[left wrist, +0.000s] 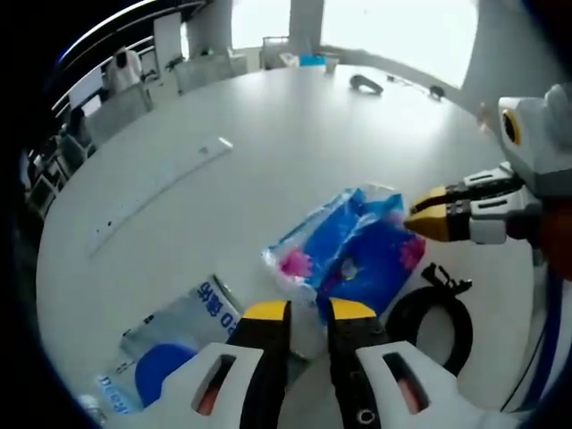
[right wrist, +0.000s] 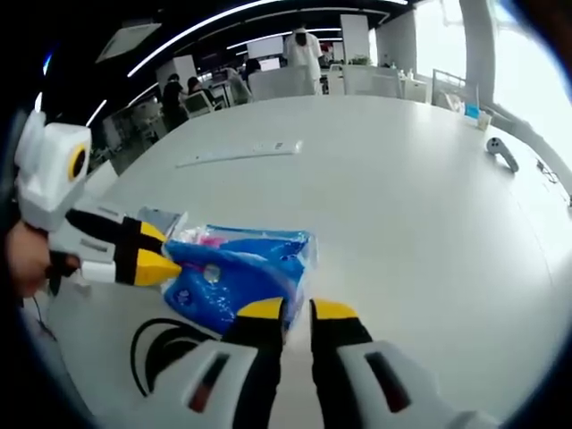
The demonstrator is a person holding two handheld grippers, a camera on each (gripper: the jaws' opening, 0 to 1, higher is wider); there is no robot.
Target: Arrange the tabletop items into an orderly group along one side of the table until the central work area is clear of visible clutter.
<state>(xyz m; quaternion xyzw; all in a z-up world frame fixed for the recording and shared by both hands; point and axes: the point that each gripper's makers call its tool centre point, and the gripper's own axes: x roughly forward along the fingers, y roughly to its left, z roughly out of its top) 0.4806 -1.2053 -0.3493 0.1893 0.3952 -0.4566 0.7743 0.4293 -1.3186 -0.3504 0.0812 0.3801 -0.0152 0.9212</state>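
A blue plastic pack with pink spots (left wrist: 357, 250) (right wrist: 237, 273) lies on the white round table (left wrist: 295, 143) (right wrist: 402, 223). My left gripper (left wrist: 308, 313) has its jaws nearly together on the pack's near clear edge. In the right gripper view the left gripper (right wrist: 165, 261) comes in from the left and pinches the pack's corner. My right gripper (right wrist: 298, 311) has its narrow jaws closed on the pack's opposite corner. It reaches in from the right in the left gripper view, where the right gripper (left wrist: 418, 217) touches the pack's edge.
A coiled black cable (left wrist: 440, 323) (right wrist: 161, 344) lies beside the pack. A clear packet with blue print (left wrist: 179, 335) sits by my left jaw. A long white strip (left wrist: 156, 189) (right wrist: 239, 154) lies farther out. A dark object (left wrist: 365, 85) (right wrist: 500, 152) rests near the far edge.
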